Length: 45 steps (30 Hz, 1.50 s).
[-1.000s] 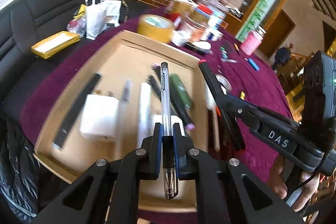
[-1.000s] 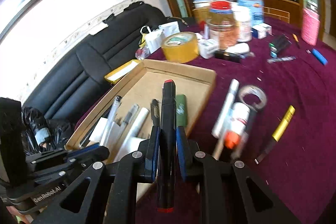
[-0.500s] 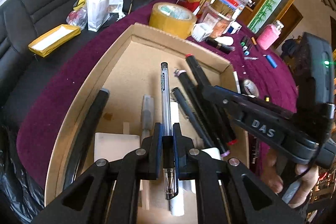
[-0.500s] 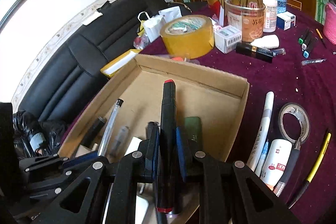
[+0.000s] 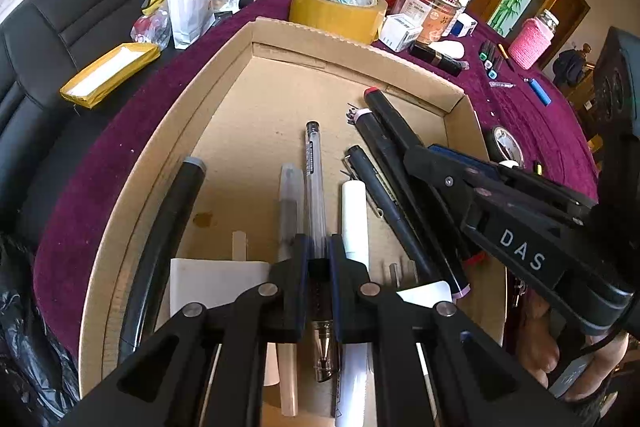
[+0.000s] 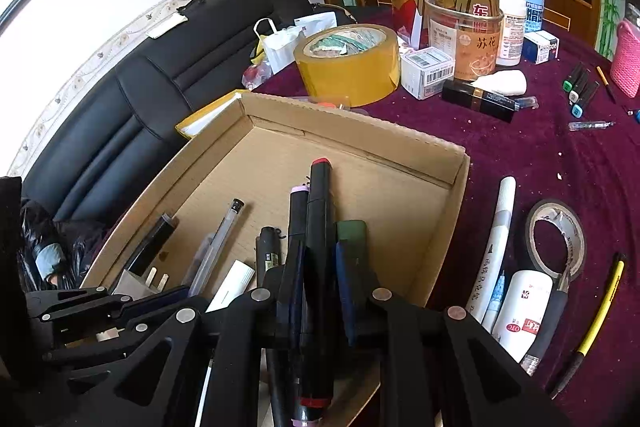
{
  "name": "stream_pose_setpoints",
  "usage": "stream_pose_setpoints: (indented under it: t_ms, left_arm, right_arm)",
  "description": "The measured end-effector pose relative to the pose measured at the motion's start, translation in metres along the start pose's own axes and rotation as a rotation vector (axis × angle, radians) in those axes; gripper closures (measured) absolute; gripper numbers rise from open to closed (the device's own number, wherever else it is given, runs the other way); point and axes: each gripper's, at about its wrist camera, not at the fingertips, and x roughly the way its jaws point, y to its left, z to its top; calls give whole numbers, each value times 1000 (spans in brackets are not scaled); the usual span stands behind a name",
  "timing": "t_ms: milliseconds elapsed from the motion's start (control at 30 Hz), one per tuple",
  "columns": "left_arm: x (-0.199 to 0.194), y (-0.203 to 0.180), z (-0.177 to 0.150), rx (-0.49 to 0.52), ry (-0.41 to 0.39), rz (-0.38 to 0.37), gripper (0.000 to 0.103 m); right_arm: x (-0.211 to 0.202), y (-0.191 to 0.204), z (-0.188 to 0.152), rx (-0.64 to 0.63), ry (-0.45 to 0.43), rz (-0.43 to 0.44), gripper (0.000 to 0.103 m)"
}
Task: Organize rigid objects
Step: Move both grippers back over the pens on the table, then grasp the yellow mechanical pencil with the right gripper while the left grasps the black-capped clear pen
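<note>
With the left gripper (image 5: 319, 263) holding a clear gel pen (image 5: 314, 183) and the right gripper (image 6: 318, 291) a red-capped marker (image 6: 320, 227) over the cardboard tray (image 5: 352, 45), each set of fingers should sink low and release its pen parallel to its neighbours, tips toward 12 o'clock.

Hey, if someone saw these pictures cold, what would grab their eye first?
Probably the cardboard box of pens on the purple tablecloth. Over it, the left gripper pinches a clear pen and the right gripper a red-capped black marker. Behind sits a yellow tape roll.
</note>
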Motion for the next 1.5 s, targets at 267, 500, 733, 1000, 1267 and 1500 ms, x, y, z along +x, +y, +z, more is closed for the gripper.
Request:
stream_pose_setpoints:
  t_ms: [267,500,733,1000,1267,1500]
  left_arm:
    - [-11,-3,-8,18,-44,14,80]
    - [-41,-14,-22,39,-159,15,33]
    - [-70,-45,-47,33,-233,-80,32]
    - [-63,-101,-73,127,-213,-119,31]
    - [-72,-112,-88,166,-208,-95,31]
    - [-73,-114,-87,169,-207,-67,31]
  right_arm:
    - [-2,-1,-2,22,-4,32,65]
    - [-29,-6,-4,63,-51,149,59]
    - [-105,-63,-30,201,-131,106,59]
    - [-116,-156,-73,416,-36,-88,59]
    - [-92,-172,-61,497,7,-129,59]
    - [-71,-161,-50,448,32,-304,73]
